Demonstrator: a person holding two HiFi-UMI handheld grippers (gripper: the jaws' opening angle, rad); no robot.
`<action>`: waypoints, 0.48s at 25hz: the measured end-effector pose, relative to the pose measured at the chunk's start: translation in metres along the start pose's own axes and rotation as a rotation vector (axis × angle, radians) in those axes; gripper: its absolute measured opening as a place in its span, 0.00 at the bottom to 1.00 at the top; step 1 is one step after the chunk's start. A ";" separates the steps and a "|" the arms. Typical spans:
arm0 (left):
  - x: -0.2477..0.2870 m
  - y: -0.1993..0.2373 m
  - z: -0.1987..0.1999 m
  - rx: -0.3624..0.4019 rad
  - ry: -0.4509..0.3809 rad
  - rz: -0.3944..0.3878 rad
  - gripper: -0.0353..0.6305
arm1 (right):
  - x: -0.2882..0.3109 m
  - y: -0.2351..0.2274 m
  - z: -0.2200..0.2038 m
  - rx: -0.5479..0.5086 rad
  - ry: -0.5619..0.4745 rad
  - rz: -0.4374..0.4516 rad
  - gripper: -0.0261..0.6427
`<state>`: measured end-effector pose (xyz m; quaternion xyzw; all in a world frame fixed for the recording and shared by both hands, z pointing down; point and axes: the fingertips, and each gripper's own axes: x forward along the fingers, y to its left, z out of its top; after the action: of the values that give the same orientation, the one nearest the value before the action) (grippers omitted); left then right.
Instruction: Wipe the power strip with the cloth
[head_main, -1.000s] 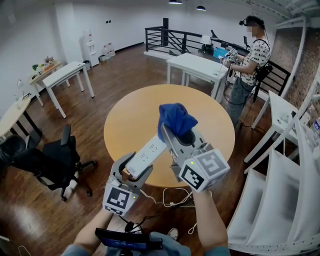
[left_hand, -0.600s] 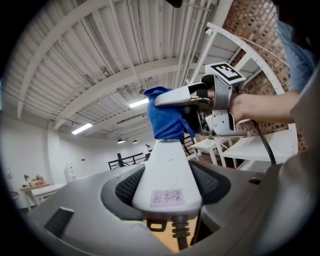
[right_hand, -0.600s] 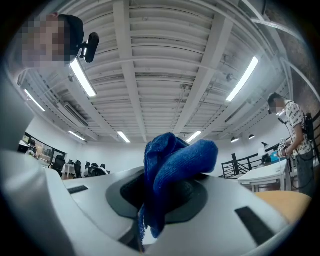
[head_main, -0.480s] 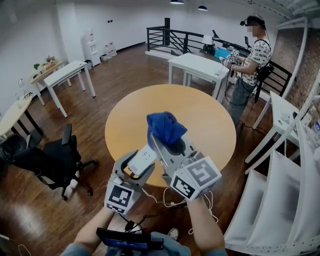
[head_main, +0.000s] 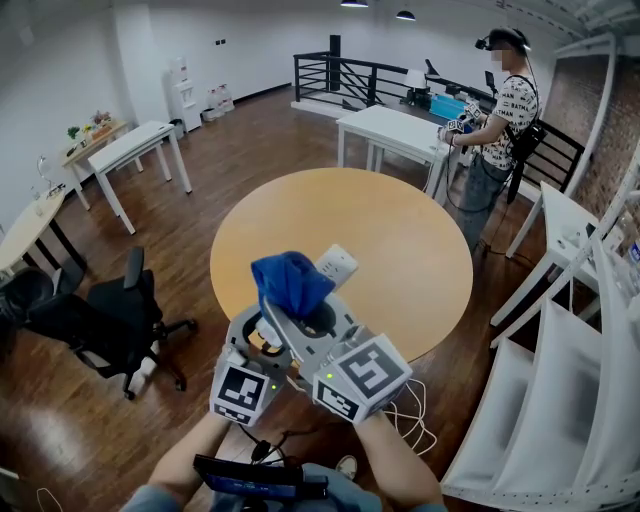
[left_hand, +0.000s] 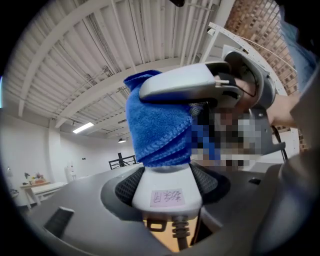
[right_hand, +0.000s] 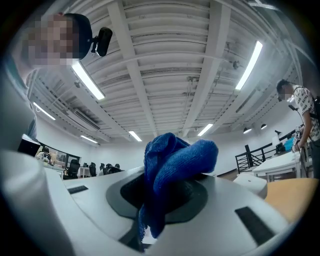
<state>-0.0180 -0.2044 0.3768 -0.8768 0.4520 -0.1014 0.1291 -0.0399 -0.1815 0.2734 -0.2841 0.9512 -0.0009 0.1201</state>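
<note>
Blue cloth (head_main: 288, 280), clamped in my right hand-held gripper (head_main: 292, 312), presses on the white strip (head_main: 337, 265), its cord end clamped in my left hand-held gripper (head_main: 263, 338), above the table's (head_main: 400, 230) 6 o'clock edge. Wiping is under way, I judge; next, a firm sweep toward 1 o'clock.

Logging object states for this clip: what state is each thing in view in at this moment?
power strip: held in the air, tilted upward, partly covered by the cloth.
cloth: bunched, lying against the power strip.
left gripper: shut on the power strip's cord end.
right gripper: shut on the cloth.
cord: hangs slack below the grippers; plug not visible.
</note>
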 end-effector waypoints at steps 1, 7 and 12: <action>0.000 0.000 0.000 -0.006 0.004 0.001 0.48 | 0.001 0.004 -0.003 0.004 0.005 0.007 0.15; -0.002 0.003 -0.003 -0.021 0.013 0.009 0.48 | 0.005 0.016 -0.012 0.006 -0.016 0.027 0.15; -0.002 0.004 -0.002 -0.029 0.012 0.017 0.48 | 0.004 0.023 -0.015 0.040 0.004 0.040 0.15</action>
<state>-0.0227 -0.2053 0.3776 -0.8741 0.4614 -0.0992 0.1147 -0.0593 -0.1655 0.2850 -0.2628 0.9567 -0.0181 0.1241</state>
